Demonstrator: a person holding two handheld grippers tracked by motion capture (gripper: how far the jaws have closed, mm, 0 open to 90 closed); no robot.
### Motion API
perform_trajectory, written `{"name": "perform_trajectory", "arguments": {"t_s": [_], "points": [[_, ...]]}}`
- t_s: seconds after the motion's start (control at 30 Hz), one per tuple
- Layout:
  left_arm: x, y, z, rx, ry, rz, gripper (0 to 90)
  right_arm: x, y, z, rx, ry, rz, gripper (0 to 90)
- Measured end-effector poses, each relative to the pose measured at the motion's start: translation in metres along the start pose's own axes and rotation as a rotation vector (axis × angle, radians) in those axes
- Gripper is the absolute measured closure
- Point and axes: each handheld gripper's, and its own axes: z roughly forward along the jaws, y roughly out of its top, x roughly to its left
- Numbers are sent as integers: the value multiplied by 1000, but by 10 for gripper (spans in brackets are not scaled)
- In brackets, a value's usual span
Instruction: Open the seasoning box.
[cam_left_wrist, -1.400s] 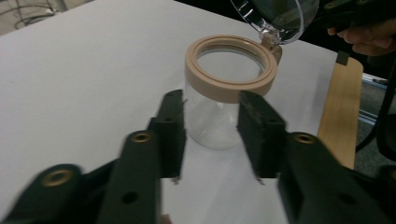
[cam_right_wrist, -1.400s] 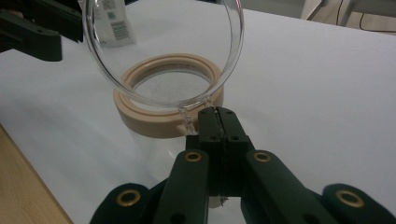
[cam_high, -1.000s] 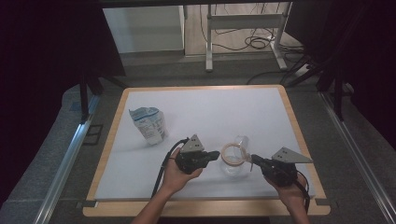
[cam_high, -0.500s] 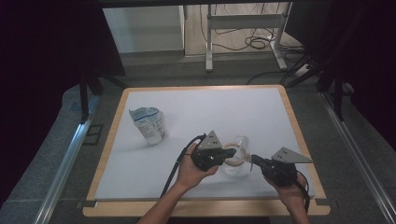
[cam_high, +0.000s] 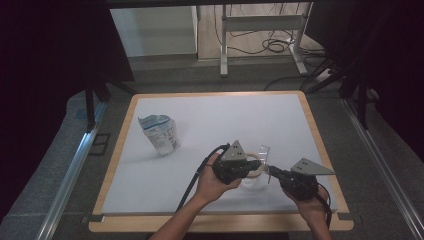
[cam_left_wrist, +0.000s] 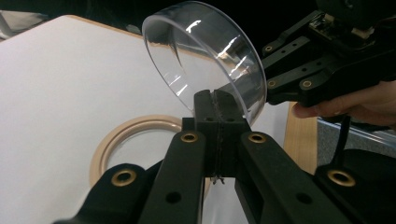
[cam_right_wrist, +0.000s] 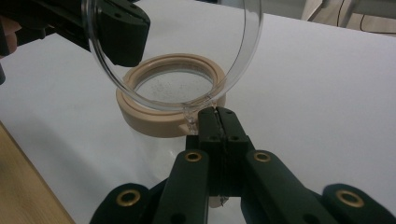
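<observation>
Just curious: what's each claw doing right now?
Left gripper: shut on the clear lid rim.
Right gripper: shut on the same clear lid.

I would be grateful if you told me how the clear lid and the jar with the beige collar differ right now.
The clear lid is tilted and lifted off the table; the jar stands upright on the white table. The lid is pinched at its rim by both the right tool and the left tool; the jar is held by neither. The lid is all transparent, while the jar's mouth has an opaque beige collar. Both are round and see-through.
</observation>
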Motion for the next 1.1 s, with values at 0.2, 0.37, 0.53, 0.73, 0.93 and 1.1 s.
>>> {"name": "perform_trajectory", "arguments": {"t_s": [0.2, 0.37, 0.53, 0.73, 0.93, 1.1], "points": [[-4, 3, 7, 8, -10, 10, 900, -1, -2, -1, 3, -1, 5, 899], [-8, 8, 9, 9, -19, 23, 900, -5, -5, -11, -9, -15, 32, 899], [-14, 13, 14, 20, -25, 48, 900, -3, -10, -17, -7, -19, 53, 898], [-13, 11, 12, 23, -15, 47, 900, -3, -25, -21, 13, -19, 80, 898], [-7, 5, -6, -4, 7, 38, 893, 6, -34, -23, 14, 9, 79, 894], [2, -6, -27, -25, 22, 12, 863, 23, -36, -16, 18, 52, 52, 879]]}}
